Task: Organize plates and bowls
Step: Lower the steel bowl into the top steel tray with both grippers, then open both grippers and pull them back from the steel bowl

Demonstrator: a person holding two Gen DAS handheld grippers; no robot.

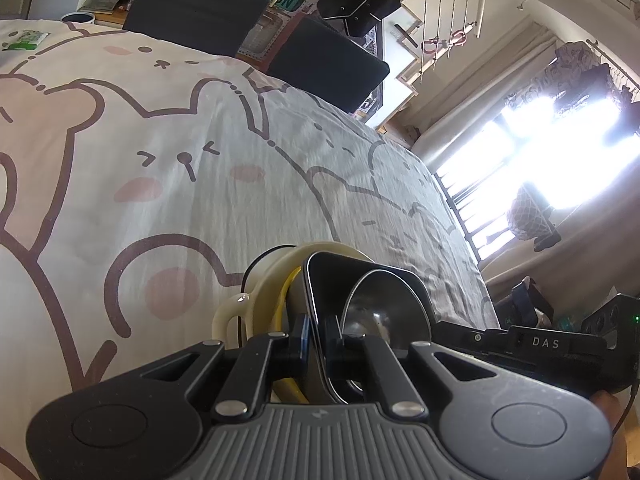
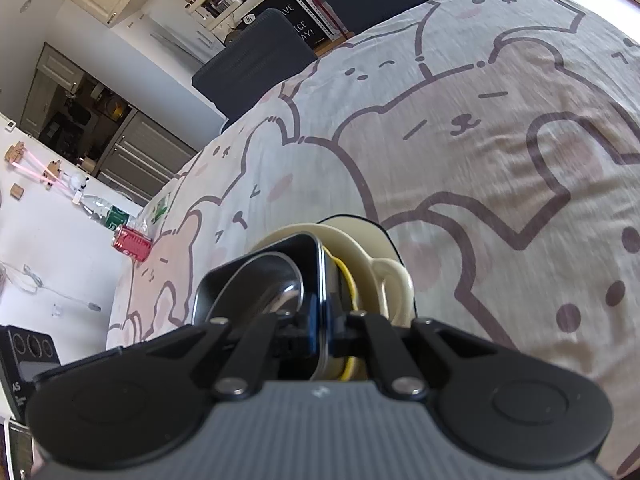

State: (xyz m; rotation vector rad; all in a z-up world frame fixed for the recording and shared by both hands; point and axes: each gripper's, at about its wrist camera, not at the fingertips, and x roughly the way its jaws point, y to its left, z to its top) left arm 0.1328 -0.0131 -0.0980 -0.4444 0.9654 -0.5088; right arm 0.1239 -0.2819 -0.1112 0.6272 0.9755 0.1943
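Note:
A stack of dishes is held up on edge between both grippers, above a table covered with a bear-print cloth [image 1: 168, 168]. The stack has a dark square plate [image 1: 320, 280] with a small steel bowl [image 1: 384, 308] nested in it, a yellow-rimmed dish [image 1: 286, 292] and a cream bowl with a loop handle [image 1: 232, 316] behind. My left gripper [image 1: 316, 340] is shut on the dark plate's rim. In the right wrist view my right gripper [image 2: 320, 332] is shut on the opposite rim of the dark plate [image 2: 308, 264], with the steel bowl [image 2: 272, 284] and cream bowl [image 2: 384, 276] beside it.
Two dark chair backs [image 1: 200, 4] stand at the table's far side. A clear bottle and a red box [image 2: 132, 242] lie near the table's left end. A green packet [image 1: 26, 40] lies on the cloth. A bright window [image 1: 560, 152] is on the right.

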